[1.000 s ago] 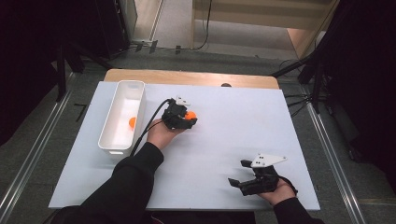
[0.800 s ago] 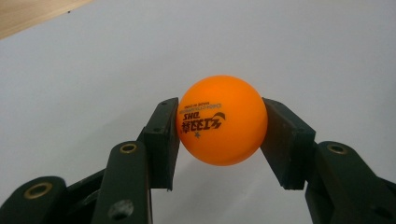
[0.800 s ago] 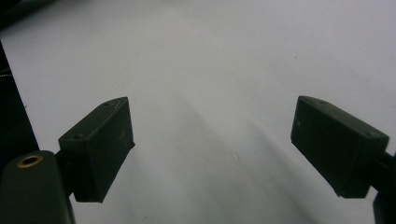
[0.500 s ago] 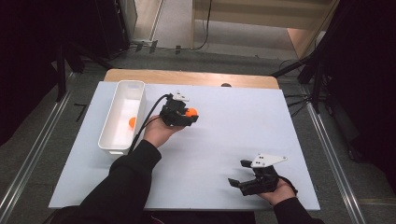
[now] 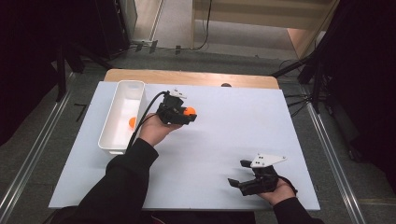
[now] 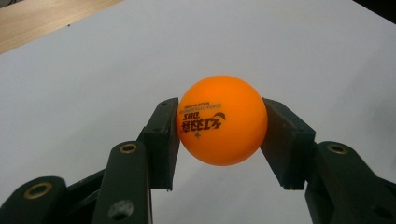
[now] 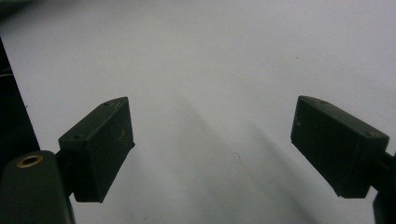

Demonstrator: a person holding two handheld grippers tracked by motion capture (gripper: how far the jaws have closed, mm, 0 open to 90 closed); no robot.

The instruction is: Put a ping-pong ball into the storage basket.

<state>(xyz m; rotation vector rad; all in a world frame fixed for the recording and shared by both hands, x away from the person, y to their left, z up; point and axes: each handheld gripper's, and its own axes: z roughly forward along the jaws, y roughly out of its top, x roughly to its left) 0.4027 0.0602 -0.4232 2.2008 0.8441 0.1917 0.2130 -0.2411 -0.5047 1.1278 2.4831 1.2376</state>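
Note:
My left gripper (image 5: 189,114) is shut on an orange ping-pong ball (image 5: 189,111), just right of the white bin (image 5: 109,139). Up close in the left gripper view, the ball (image 6: 221,120) with dark printed lettering sits squeezed between the two black jaws, above the white table. A second orange ball (image 5: 132,122) lies inside the bin. Near the table's front right, my right gripper (image 5: 237,172) rests low in the person's hand, open. Its jaws stand wide apart in the right gripper view with nothing but white surface between them (image 7: 212,144).
The white tabletop (image 5: 233,121) lies on a wooden table whose far edge (image 5: 187,77) shows as a tan strip. The long white bin runs along the left side. A black cable (image 5: 144,116) trails from the left gripper over the forearm.
The left gripper with the ball has shifted very slightly toward the bin. The right gripper has stayed put.

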